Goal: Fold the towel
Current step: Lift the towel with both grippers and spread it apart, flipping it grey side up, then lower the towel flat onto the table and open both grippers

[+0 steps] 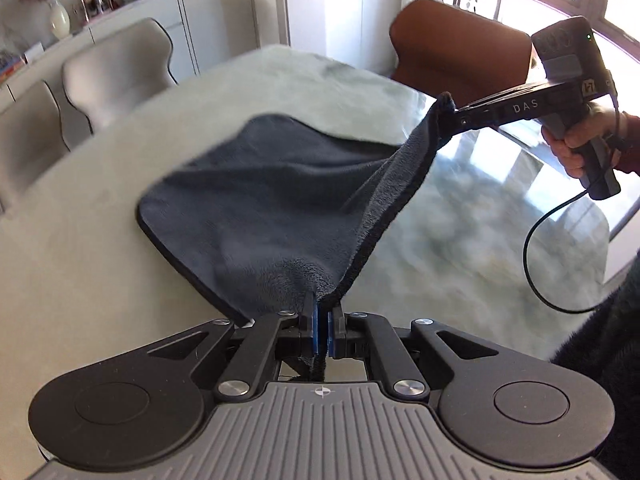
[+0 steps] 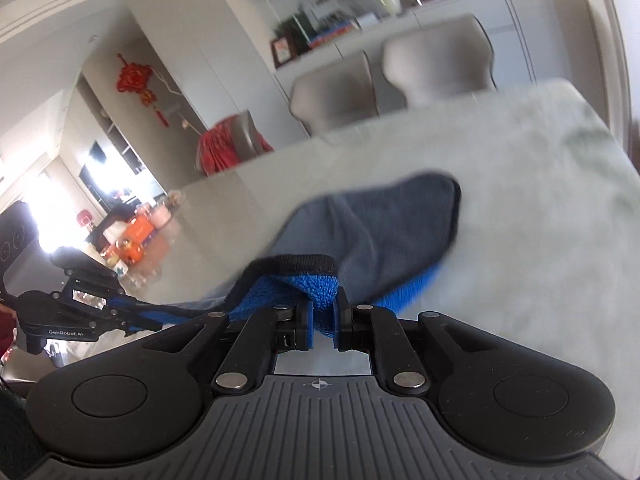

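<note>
The towel [image 1: 272,196] is dark grey on one side and blue on the other, with a black hem. My left gripper [image 1: 322,312] is shut on its near corner. My right gripper [image 1: 450,114] is shut on another corner, held up at the right in the left wrist view. The edge between the two corners hangs lifted off the table; the far part lies on the pale fuzzy cloth [image 1: 120,220]. In the right wrist view, my right gripper [image 2: 323,312] pinches the blue side of the towel [image 2: 372,224], and my left gripper [image 2: 132,314] shows at the left holding the hem.
The pale cloth covers the left part of a glossy table [image 1: 480,232]. A brown chair [image 1: 460,48] stands at the far end and grey chairs [image 1: 116,68] along the left side. Small items [image 2: 132,236] crowd the table's far end in the right wrist view.
</note>
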The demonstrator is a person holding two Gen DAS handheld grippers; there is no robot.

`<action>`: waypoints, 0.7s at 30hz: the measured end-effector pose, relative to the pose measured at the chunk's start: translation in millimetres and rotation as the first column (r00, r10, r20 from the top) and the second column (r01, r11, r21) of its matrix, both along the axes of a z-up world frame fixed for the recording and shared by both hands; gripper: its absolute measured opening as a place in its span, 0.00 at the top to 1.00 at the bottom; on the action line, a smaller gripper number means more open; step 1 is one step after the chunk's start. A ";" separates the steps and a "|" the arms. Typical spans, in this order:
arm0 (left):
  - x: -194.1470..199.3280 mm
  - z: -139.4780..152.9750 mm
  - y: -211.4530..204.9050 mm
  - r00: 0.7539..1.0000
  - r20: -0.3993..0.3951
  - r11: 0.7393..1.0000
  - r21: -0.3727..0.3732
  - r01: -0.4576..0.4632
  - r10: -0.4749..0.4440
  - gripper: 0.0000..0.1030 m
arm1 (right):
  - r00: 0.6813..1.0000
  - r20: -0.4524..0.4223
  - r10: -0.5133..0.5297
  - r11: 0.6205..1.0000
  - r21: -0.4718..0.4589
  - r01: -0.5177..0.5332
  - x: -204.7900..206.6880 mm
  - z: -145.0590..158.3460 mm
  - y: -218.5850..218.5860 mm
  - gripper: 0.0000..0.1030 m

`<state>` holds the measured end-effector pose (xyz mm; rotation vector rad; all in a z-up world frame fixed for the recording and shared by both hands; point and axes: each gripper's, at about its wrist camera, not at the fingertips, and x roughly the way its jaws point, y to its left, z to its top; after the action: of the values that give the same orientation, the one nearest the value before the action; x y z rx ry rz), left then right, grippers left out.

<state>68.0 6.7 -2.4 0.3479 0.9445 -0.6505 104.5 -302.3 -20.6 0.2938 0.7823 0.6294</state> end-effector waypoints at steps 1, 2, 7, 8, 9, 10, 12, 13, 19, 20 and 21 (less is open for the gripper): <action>0.8 -2.5 0.8 1.000 -0.008 1.000 0.003 -0.002 0.002 0.97 | 1.000 -0.020 0.001 1.000 -0.003 -0.001 -5.4 -5.1 -1.1 0.90; 2.2 -4.6 1.5 1.000 -0.013 1.000 0.009 -0.004 0.004 0.97 | 0.999 -0.041 0.002 1.000 -0.007 -0.002 -10.4 -10.5 -2.0 0.90; 1.2 -22.3 3.8 0.998 -0.063 0.999 0.048 0.005 -0.002 0.95 | 0.993 -0.117 0.021 0.997 -0.066 -0.029 -27.9 -29.0 -2.9 0.86; -0.9 -28.1 3.6 0.997 -0.078 0.998 0.057 0.014 -0.010 0.92 | 0.989 -0.148 0.023 0.997 -0.069 -0.034 -28.2 -31.9 -5.0 0.83; -2.4 -32.1 2.1 0.995 -0.095 0.997 0.074 0.027 -0.020 0.91 | 0.983 -0.181 0.026 0.997 -0.070 -0.039 -27.9 -35.0 -7.4 0.81; -3.7 -35.1 -0.4 0.994 -0.109 0.995 0.093 0.041 -0.030 0.91 | 0.980 -0.196 0.026 0.996 -0.077 -0.042 -29.0 -36.8 -8.6 0.79; -6.9 -40.4 0.3 0.990 -0.134 0.991 0.118 0.061 -0.045 0.88 | 0.976 -0.217 0.033 0.990 -0.130 -0.062 -31.5 -34.1 -9.5 0.70; -7.0 -41.4 0.8 0.989 -0.143 0.990 0.123 0.066 -0.048 0.88 | 0.976 -0.215 0.034 0.985 -0.156 -0.069 -31.8 -31.3 -9.9 0.70; -0.9 -30.2 15.3 0.986 -0.161 0.993 0.102 0.056 -0.039 0.85 | 0.997 -0.069 -0.024 0.985 -0.170 0.012 -33.2 5.7 -5.3 0.70; 0.3 -26.8 16.4 0.987 -0.157 0.994 0.093 0.052 -0.037 0.83 | 0.999 -0.034 -0.026 0.992 -0.123 0.021 -31.3 12.3 -0.7 0.70; 4.6 -23.4 16.9 0.989 -0.144 0.997 0.072 0.036 -0.026 0.81 | 1.000 -0.019 -0.015 0.996 -0.088 0.013 -28.8 15.2 4.1 0.68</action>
<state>72.6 23.6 -25.7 0.3864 1.1041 -0.6769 75.7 -298.2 -5.3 0.2252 0.8240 0.5778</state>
